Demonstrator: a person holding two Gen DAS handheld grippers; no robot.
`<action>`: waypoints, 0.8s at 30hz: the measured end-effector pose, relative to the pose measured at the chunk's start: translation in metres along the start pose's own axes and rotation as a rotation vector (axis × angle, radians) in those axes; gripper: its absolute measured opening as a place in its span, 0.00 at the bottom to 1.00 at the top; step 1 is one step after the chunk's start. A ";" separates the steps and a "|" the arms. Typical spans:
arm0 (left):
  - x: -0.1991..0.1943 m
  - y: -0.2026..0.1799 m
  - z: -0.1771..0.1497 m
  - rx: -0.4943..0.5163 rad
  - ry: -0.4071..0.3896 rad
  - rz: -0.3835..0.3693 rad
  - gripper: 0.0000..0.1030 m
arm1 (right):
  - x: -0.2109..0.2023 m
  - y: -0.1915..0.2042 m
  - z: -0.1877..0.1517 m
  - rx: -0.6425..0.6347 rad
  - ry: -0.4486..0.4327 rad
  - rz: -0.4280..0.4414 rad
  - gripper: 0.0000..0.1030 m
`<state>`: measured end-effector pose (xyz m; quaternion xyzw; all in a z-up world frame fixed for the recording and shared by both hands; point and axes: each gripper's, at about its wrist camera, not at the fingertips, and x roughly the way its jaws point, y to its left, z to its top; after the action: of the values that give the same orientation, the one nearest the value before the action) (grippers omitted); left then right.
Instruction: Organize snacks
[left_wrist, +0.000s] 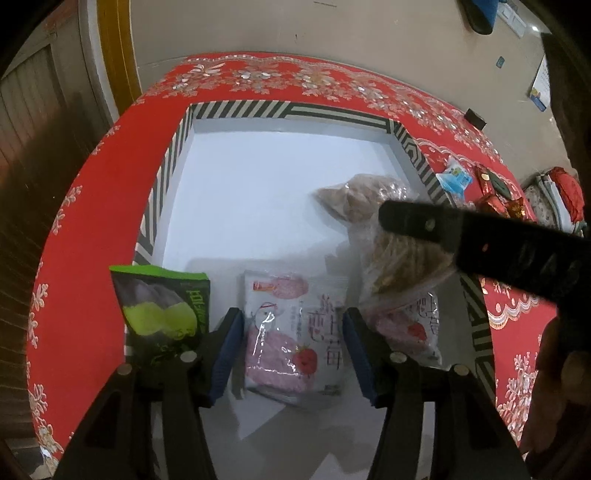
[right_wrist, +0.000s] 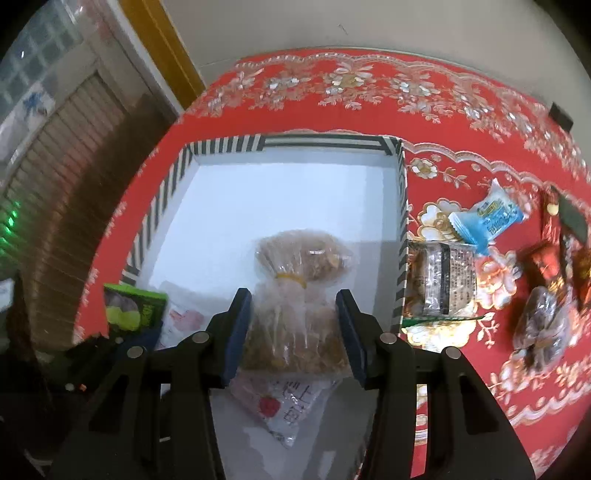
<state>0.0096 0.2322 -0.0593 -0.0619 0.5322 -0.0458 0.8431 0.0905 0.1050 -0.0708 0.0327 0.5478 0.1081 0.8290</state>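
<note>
The right gripper (left_wrist: 480, 236) covers part of the clear snack bag (left_wrist: 373, 206) in the box (left_wrist: 288, 110), and wrappers (right_wrist: 554, 243) near the tablecloth's (right_wrist: 332, 107) right edge are blurred.

Home room, red floral tablecloth (right_wrist: 369, 81) on table, yellow door frame (right_wrist: 162, 40), louvred door (right_wrist: 74, 122), plain wall (left_wrist: 295, 26)
</note>
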 end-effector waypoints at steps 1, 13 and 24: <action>0.000 -0.001 -0.001 0.001 0.003 -0.002 0.64 | -0.003 -0.001 0.000 0.012 -0.014 0.007 0.46; -0.038 -0.044 0.003 -0.008 -0.171 -0.004 0.85 | -0.078 -0.077 -0.029 0.175 -0.256 -0.140 0.46; 0.019 -0.144 0.017 0.061 0.011 -0.229 0.87 | -0.108 -0.183 -0.090 0.353 -0.177 -0.176 0.46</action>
<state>0.0316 0.0877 -0.0470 -0.0962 0.5245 -0.1581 0.8310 -0.0061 -0.1024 -0.0411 0.1387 0.4840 -0.0655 0.8616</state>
